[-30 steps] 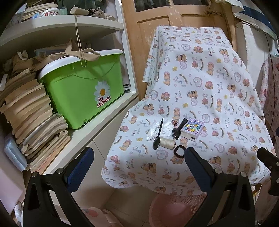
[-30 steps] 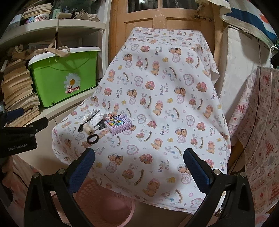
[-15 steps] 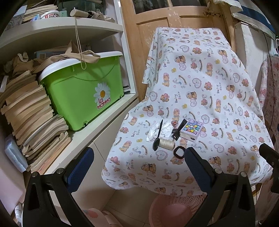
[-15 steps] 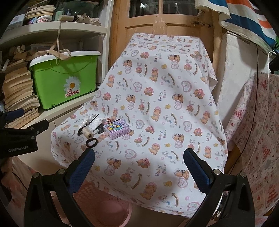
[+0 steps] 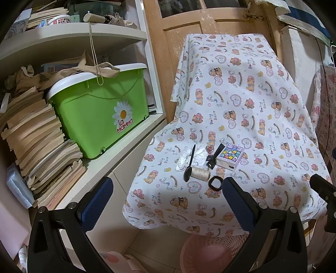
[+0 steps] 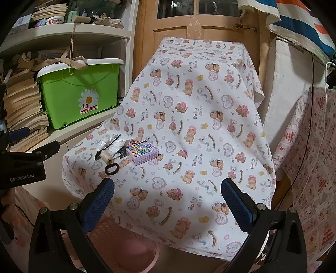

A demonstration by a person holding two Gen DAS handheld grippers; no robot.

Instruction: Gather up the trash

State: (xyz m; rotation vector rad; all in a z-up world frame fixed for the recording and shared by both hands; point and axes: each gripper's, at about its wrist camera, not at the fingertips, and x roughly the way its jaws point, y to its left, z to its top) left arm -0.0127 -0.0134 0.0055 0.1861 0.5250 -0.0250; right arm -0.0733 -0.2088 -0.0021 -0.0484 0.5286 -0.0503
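A table under a teddy-bear cloth [image 5: 241, 100] [image 6: 199, 130] carries a small cluster: crumpled white paper [image 5: 189, 156] [image 6: 110, 142], a black plastic spoon [image 5: 189, 166], a spool of cream thread [image 5: 201, 173] [image 6: 106, 156], a black ring [image 5: 215, 183] [image 6: 112, 168], a black clip [image 5: 214, 156] and a pastel patterned box [image 5: 230, 156] [image 6: 142, 152]. A pink basket [image 5: 212, 252] [image 6: 124, 247] stands on the floor below the table's front edge. My left gripper [image 5: 168, 201] and right gripper [image 6: 168, 199] are both open and empty, held back from the table.
A green LA MAMMA bin [image 5: 98, 113] [image 6: 79, 92] sits on a white shelf unit at the left beside stacked paper [image 5: 35, 142]. A wooden door [image 5: 210, 19] stands behind the table. Printed cloth [image 6: 310, 168] hangs at the right.
Both grippers have drawn back and risen slightly, so the table looks a bit farther and more of the door shows. Nothing on the table has moved.
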